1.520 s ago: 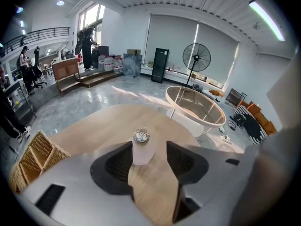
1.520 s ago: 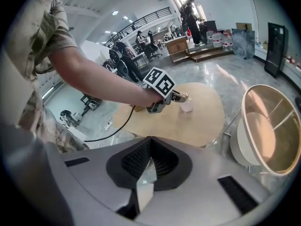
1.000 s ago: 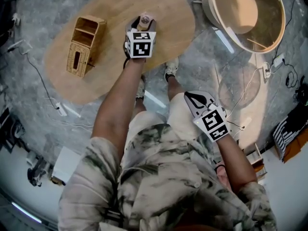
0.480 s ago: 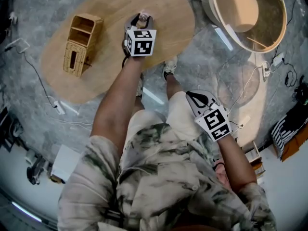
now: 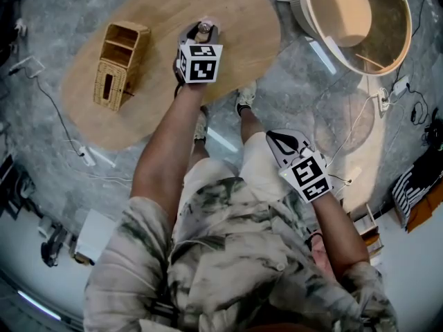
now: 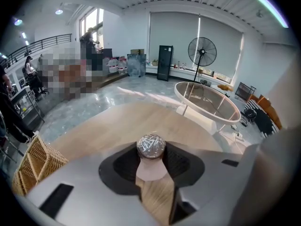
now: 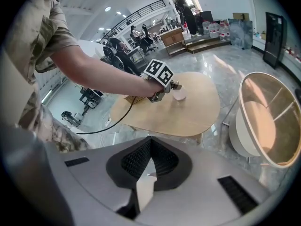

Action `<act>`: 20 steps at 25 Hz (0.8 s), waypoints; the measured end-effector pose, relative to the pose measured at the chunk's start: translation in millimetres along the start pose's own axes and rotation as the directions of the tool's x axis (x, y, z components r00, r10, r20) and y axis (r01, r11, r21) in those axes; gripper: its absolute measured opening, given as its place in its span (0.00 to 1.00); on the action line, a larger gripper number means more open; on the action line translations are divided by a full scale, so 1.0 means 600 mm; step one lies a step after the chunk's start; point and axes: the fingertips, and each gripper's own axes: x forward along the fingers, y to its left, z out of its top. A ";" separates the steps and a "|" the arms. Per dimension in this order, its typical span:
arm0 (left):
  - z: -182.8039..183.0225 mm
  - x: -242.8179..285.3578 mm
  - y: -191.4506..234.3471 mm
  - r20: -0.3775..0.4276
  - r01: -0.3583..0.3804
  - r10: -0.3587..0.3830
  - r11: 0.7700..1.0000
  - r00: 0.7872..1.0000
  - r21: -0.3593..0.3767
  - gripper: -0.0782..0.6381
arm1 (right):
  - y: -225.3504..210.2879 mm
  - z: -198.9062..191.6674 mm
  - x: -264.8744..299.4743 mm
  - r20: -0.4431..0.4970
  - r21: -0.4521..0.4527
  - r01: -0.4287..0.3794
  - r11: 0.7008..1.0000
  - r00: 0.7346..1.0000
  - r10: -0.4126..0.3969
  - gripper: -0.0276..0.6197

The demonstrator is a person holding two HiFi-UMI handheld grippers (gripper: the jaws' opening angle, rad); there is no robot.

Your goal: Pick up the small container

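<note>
The small container [image 6: 150,147] is a pale cup with a crinkled shiny top, standing on the oval wooden table [image 5: 159,12]. My left gripper [image 6: 151,155] has it between its jaws, which are closing, and both dark pads touch its sides. From the head view the container [image 5: 205,28] shows just beyond the left gripper [image 5: 203,33] near the table's middle. The right gripper view shows the same container [image 7: 179,94] from afar. My right gripper [image 5: 280,141] hangs shut over my lap, off the table, holding nothing; its pads [image 7: 162,160] meet at the tip.
A wicker organizer box [image 5: 118,64] stands on the table's left part, also the wicker box [image 6: 33,166]. A large round beige tub chair [image 5: 353,19] sits to the table's right. Cables [image 5: 69,137] trail on the marble floor. A standing fan [image 6: 202,53] is far behind.
The left gripper's jaws have drawn in around the container on the table. The right gripper has stayed in place.
</note>
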 end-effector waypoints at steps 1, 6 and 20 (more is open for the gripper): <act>0.001 -0.004 0.000 -0.001 0.004 -0.004 1.000 1.000 0.004 0.33 | 0.001 0.001 0.000 0.002 0.000 0.000 1.000 1.000 0.000 0.08; 0.015 -0.036 -0.007 0.001 0.022 -0.022 0.999 1.000 0.034 0.33 | 0.010 0.015 -0.008 0.029 -0.005 0.016 1.000 0.999 -0.016 0.07; 0.061 -0.173 -0.010 0.042 0.076 -0.081 0.992 0.996 0.096 0.33 | 0.072 0.053 -0.032 0.125 -0.021 0.081 0.996 0.989 -0.078 0.07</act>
